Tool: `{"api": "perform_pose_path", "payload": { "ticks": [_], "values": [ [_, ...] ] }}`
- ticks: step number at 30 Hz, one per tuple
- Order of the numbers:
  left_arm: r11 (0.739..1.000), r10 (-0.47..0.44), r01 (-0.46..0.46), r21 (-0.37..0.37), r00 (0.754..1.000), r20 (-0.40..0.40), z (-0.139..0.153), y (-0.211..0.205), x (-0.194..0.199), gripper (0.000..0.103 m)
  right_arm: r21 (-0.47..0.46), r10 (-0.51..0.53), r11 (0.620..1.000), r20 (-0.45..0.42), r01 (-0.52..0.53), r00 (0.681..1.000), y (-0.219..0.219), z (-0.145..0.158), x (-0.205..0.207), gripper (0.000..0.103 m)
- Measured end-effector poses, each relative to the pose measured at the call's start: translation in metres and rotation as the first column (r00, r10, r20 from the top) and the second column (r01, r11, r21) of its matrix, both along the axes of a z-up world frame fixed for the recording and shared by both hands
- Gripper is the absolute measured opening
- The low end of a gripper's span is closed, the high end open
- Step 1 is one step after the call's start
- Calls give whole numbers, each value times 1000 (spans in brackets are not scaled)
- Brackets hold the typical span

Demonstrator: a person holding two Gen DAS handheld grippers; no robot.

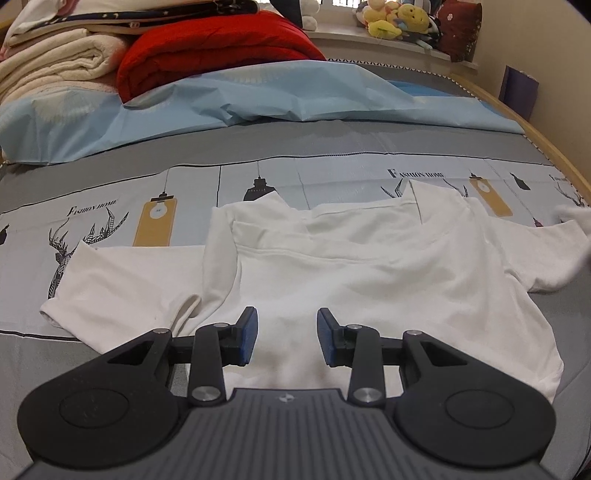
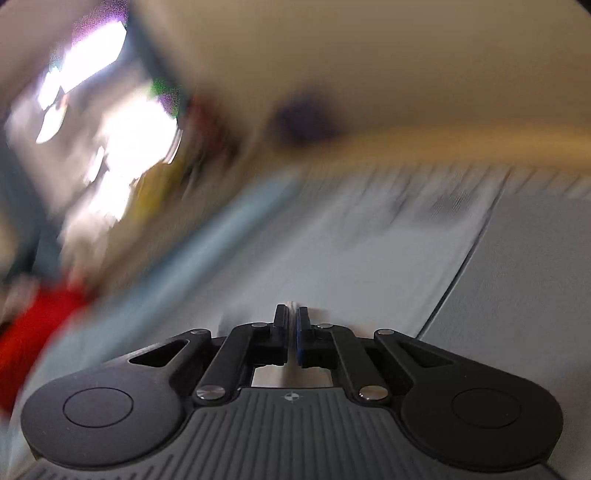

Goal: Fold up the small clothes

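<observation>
Nearest in the left wrist view: left gripper (image 1: 287, 338), jaws apart w/ nothing between them, blue pads (image 1: 248, 338) hovering just over the lower body of the white T-shirt (image 1: 369, 288), not pinching it. Shirt lies spread on the bed sheet (image 1: 332, 147), mostly flat; collar end faces away, left sleeve (image 1: 122, 284) out to one side, right sleeve (image 1: 535, 254) out to the other, w/ a vertical crease/flap already lying along the left side of the body. Right wrist view is badly smeared, but the right gripper (image 2: 291, 338) reads clearly: jaws clenched together, w/ a thin sliver of pale cloth (image 2: 291, 308) seemingly caught btwn the pads; prob. shirt fabric, though which part can't be told from the blur. Step in hand, as I judge it: early fold, right side pinched and being carried over while the left waits above the hem area. Next move prob. calls for the left to drop and pin or pinch fabric near the hem so the body doesn't drag, keeping the fold line straight. Farther back: light blue cover (image 1: 258, 99), red quilt (image 1: 214, 48), cream blankets (image 1: 51, 62), plush toys (image 1: 399, 18) on the sill.
</observation>
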State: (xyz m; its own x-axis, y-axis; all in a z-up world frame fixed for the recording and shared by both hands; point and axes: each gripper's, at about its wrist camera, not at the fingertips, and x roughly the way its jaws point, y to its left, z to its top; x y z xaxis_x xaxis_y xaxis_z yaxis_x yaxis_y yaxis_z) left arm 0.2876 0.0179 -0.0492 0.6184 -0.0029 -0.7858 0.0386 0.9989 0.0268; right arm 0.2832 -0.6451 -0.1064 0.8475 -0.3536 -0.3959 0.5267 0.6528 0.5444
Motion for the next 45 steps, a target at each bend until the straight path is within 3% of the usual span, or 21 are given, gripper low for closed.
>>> {"api": "perform_pose_path", "payload": {
  "ticks": [2, 5, 6, 8, 12, 18, 22, 24, 25, 26, 27, 29, 32, 33, 34, 36, 37, 41, 43, 44, 45],
  "values": [
    [1000, -7, 7, 0, 1000, 0, 0, 0, 0, 39, 58, -111, 992, -68, 115, 991, -15, -13, -11, 3],
    [1000, -17, 17, 7, 1000, -7, -2, -1, 1, 39, 140, -172, 966, -277, 217, 945, -25, -50, -18, 8],
    [1000, -19, 19, 9, 1000, -9, -3, -1, 1, 39, 193, -170, 952, -310, 237, 935, -30, -61, -19, 8],
    [1000, -21, 21, 10, 1000, -17, -4, -1, 2, 39, 251, -190, 933, -272, 260, 943, -37, -67, -27, 5],
    [999, -32, 32, 20, 999, -25, -5, 0, 2, 39, 228, -202, 935, -282, 270, 938, -42, -59, -21, 8],
    [1000, 1, 0, 11, 1000, -30, -1, 11, 1, 39, 72, -262, 946, -401, 316, 878, -20, -32, -16, 9],
    [1000, 14, -14, -26, 1000, -27, 7, 19, -5, 39, -12, -135, 990, -352, 140, 926, 25, 7, -9, 9],
    [998, 18, -20, -52, 999, -37, 10, 26, -10, 39, -34, 19, 999, -326, -32, 945, 61, 24, -4, 9],
    [998, 22, -25, -61, 999, -45, 10, 29, -12, 39, -41, 131, 988, -319, -151, 939, 85, 31, -1, 9],
    [997, 31, -34, -68, 998, -54, 10, 35, -15, 39, -45, 239, 963, -319, -266, 917, 109, 36, 1, 9],
    [996, 47, -51, -71, 997, -65, 9, 42, -19, 39, -45, 367, 915, -326, -402, 871, 138, 40, 2, 12],
    [994, 73, -78, -71, 994, -80, 9, 55, -25, 39, 0, 625, 745, -350, -667, 698, 201, 41, -3, 23],
    [992, 99, -105, -70, 991, -93, 9, 75, -37, 39, 167, 860, 441, -362, -882, 361, 293, 25, -26, 30],
    [992, 101, -108, -68, 990, -97, 9, 80, -41, 39, 197, 884, 370, -376, -908, 278, 320, 19, -36, 30],
    [992, 104, -111, -66, 990, -99, 9, 83, -44, 39, 202, 882, 330, -415, -922, 225, 347, 12, -48, 31],
    [992, 105, -112, -64, 989, -103, 9, 91, -54, 39, 203, 863, 308, -471, -930, 183, 380, 4, -62, 41],
    [992, 103, -110, -66, 989, -104, 10, 93, -57, 39, 196, 850, 314, -494, -929, 183, 394, -1, -69, 42],
    [993, 86, -94, -76, 991, -103, 13, 100, -71, 39, 132, 797, 402, -538, -906, 275, 426, -4, -76, 53],
    [993, 77, -86, -79, 992, -103, 14, 101, -75, 39, 95, 748, 445, -587, -890, 311, 429, -7, -80, 37],
    [994, 69, -77, -75, 992, -104, 14, 101, -78, 39, 85, 719, 467, -615, -880, 323, 426, -9, -78, 13],
    [995, 60, -67, -73, 993, -104, 15, 101, -80, 39, 89, 703, 489, -629, -868, 331, 420, -5, -81, 3]
  ]
}}
